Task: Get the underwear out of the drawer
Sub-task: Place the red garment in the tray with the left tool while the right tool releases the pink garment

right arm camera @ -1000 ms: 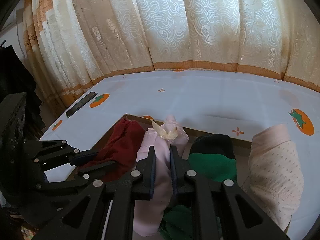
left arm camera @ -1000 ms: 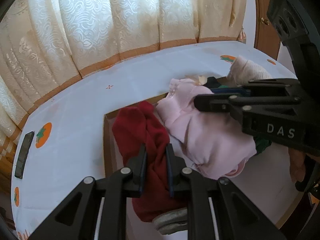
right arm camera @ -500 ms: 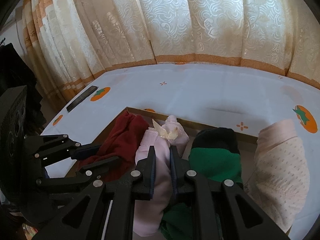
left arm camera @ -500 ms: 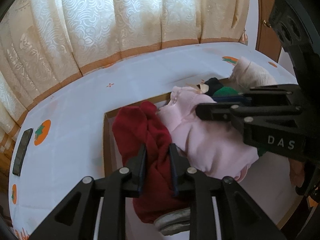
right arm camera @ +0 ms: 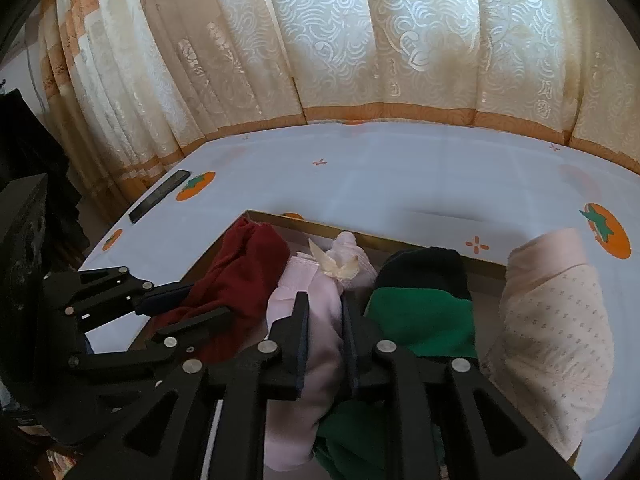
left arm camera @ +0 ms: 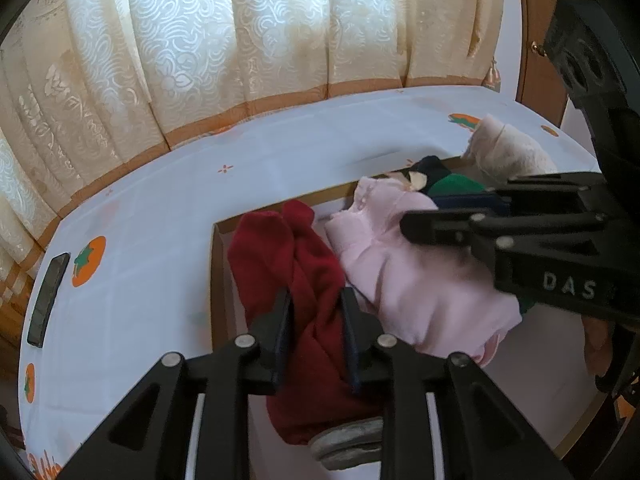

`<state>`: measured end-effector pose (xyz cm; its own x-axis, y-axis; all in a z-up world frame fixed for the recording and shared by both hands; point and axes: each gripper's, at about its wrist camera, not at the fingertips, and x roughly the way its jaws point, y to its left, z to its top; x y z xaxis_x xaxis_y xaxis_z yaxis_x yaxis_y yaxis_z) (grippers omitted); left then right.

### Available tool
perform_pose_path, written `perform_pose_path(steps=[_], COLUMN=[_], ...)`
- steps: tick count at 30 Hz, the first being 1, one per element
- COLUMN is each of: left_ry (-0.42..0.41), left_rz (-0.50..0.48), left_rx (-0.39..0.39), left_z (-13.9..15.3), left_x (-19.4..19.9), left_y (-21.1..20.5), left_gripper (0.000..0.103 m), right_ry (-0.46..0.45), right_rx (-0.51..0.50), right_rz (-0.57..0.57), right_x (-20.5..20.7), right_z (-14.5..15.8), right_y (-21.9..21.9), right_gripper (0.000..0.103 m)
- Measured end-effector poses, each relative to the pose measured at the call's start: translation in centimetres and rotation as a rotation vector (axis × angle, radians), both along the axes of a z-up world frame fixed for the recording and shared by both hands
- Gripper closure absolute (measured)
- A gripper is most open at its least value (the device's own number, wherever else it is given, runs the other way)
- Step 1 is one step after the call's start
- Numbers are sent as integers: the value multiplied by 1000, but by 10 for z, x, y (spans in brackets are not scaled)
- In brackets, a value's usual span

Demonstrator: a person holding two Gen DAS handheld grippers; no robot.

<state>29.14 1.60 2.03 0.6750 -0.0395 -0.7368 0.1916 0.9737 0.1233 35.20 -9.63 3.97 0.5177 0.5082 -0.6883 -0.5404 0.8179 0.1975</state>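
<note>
I see soft matt cloth: a fuzzy red garment (left arm camera: 288, 264), smooth pink underwear (right arm camera: 316, 344), and glossy embossed curtains (right arm camera: 360, 40).

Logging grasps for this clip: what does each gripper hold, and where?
Both jaws are opening. The left gripper straddles a fold of the dark red cloth garment; the right gripper straddles the pale pink cloth garment mid-body.

Drawer (left arm camera: 218, 264) packed: red (left arm camera: 288, 256), pink (left arm camera: 400, 280), green (right arm camera: 420, 316) garments side by side, no gaps for my tongs. Cloth-covered top (right arm camera: 400, 176) beyond is open; phone (right arm camera: 159, 196) at left edge.
</note>
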Motion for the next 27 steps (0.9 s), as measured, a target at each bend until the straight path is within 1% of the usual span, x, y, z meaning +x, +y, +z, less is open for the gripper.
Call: perform_pose_path(steps=[2,4,8,10,14,15,17,19,25,27], left_ry=[-2,-5,-15,-30,-68,-81,-112,-139,-180,-182], left_rz=[7,23,41,49,58,58,60,49,9,-3], left_rx=[-5,-11,-23,-27,-69,-78,-86,-110,-170,-189], left_z=[1,1,4,7,18,21,27,33,42,43], left_x=[0,-1,-6,-11,-26,-32,-46,-61,-104,-115], left_y=[1,3,6,7,11,12,13,12,4,1], left_gripper=[69,60,57,51,50,50,50,49,49,47], right_ry=[-4,-6,-17,-24,-38,-41,-48,-63,-93,-99], right_rx=[-2,2,-8,-7,-3,-3,-8,-18,-20,-17], right_rz=[4,11,11,9,9,13,29,52,105,122], right_x=[-2,-5,-12,-16,-29,-33,-45,-59,-100,-114], right_z=[1,3,7,10,18,20,26,32,46,50], right_y=[0,0,-1,-3,-8,-10,-13,-17,-35,-41], right_gripper=[67,61,58,58,56,56,51,48,46,46])
